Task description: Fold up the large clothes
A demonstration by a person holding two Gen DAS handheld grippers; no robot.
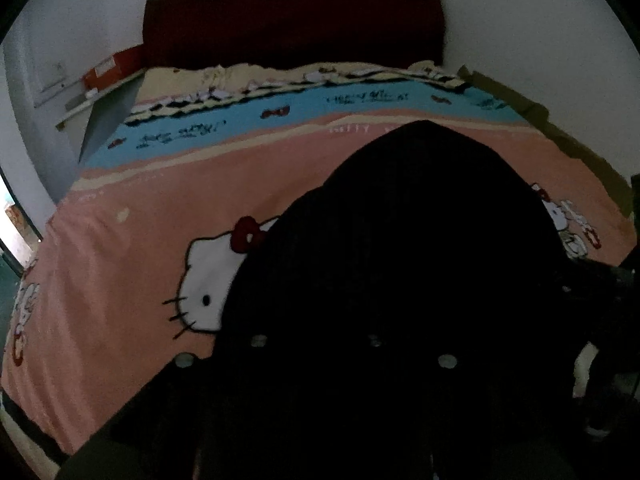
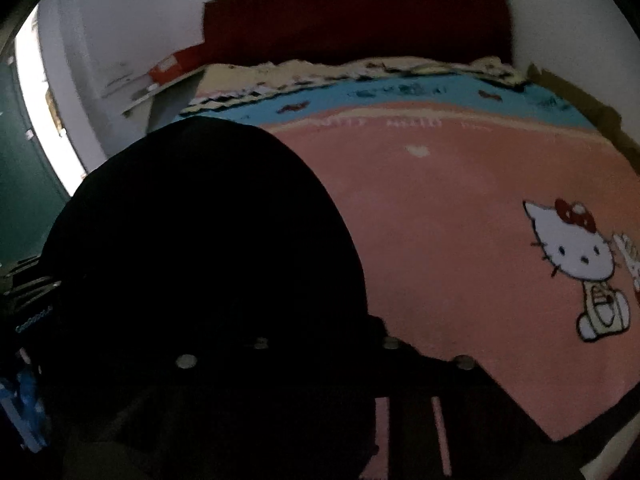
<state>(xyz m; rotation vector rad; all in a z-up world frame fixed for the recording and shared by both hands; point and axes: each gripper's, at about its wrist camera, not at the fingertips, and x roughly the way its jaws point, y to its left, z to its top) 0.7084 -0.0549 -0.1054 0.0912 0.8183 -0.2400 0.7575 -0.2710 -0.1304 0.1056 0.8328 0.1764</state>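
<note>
Your left gripper [image 1: 316, 420] fingers are lost under the black garment [image 1: 400, 260], so you cannot tell their state; your right gripper [image 2: 408, 432] fingers are too dark to read as well; the garment lies spread over the pink bedspread [image 2: 460, 208], below the dark red headboard [image 1: 292, 20].

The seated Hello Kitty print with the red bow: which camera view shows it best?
The right wrist view: the seated Hello Kitty print lies whole and uncovered on the pink bedsheet. In the left wrist view it shows only partly, beside the black garment.
</note>
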